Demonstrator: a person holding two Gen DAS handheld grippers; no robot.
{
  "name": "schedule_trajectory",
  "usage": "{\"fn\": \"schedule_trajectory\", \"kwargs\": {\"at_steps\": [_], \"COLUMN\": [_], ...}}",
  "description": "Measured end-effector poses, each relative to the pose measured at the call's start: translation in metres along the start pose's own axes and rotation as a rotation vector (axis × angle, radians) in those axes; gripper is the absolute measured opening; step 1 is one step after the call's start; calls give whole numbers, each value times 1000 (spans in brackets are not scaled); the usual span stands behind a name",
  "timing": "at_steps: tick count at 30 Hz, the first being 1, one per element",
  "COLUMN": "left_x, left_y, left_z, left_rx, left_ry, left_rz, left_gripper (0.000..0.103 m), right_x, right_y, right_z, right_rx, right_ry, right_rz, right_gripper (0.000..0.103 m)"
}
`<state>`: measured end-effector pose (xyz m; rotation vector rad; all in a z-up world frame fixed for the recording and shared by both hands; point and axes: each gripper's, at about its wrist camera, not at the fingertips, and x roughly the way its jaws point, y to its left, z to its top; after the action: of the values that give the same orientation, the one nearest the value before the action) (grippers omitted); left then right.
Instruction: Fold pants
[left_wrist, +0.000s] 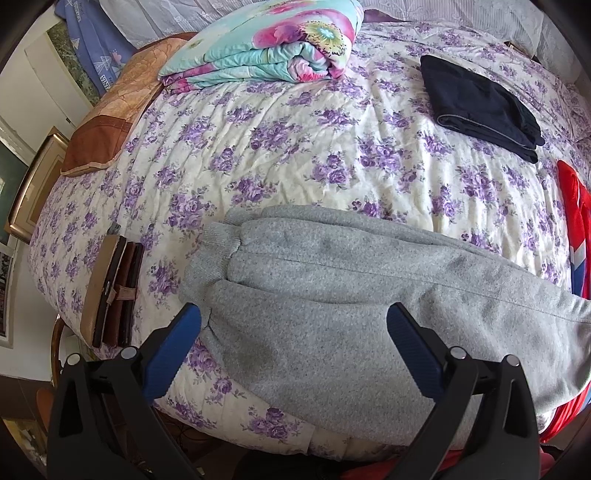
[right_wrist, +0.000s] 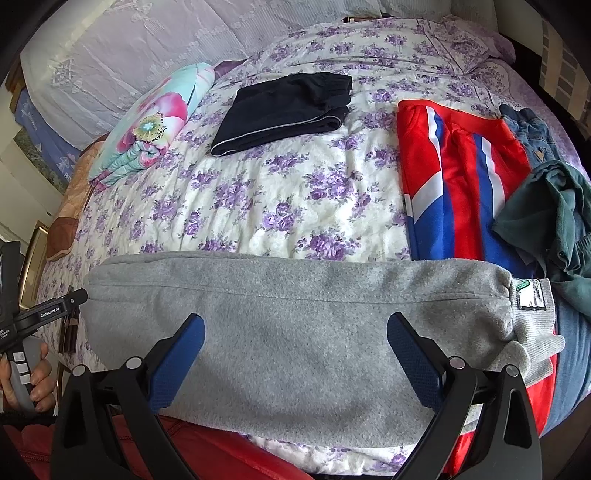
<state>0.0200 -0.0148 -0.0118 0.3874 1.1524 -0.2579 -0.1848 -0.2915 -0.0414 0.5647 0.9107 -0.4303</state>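
We're looking at two bright, evenly lit views here, soft daylight with no hard glare anywhere. Shadows are faint: we see only a soft dark band under the near edge of the grey pants (right_wrist: 295, 314) and slight shading in the creases of the floral bedspread (left_wrist: 295, 155). Colours come through strong, and the red garment (right_wrist: 461, 177) looks almost oversaturated. Focus is crisp in the middle of both views; we can read the knit of the fleece. Fisheye distortion is heavy: the bed bulges like a dome, straight edges bow, and dark vignetting rounds off the corners. Toward the rims detail smears, and the picture frame (left_wrist: 33, 184) at the left looks stretched and soft.
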Motion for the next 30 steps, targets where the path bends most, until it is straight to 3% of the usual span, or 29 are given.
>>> {"fn": "schedule_trajectory", "kwargs": {"at_steps": [30], "left_x": [13], "left_y": [-8], "left_z": [9], "left_rx": [15], "left_ry": [17], "left_rz": [-9], "left_gripper": [98], "right_x": [6], "right_y": [-5], "right_z": [8], "right_rx": [17], "right_ry": [21], "right_rz": [-6], "right_gripper": [99]}}
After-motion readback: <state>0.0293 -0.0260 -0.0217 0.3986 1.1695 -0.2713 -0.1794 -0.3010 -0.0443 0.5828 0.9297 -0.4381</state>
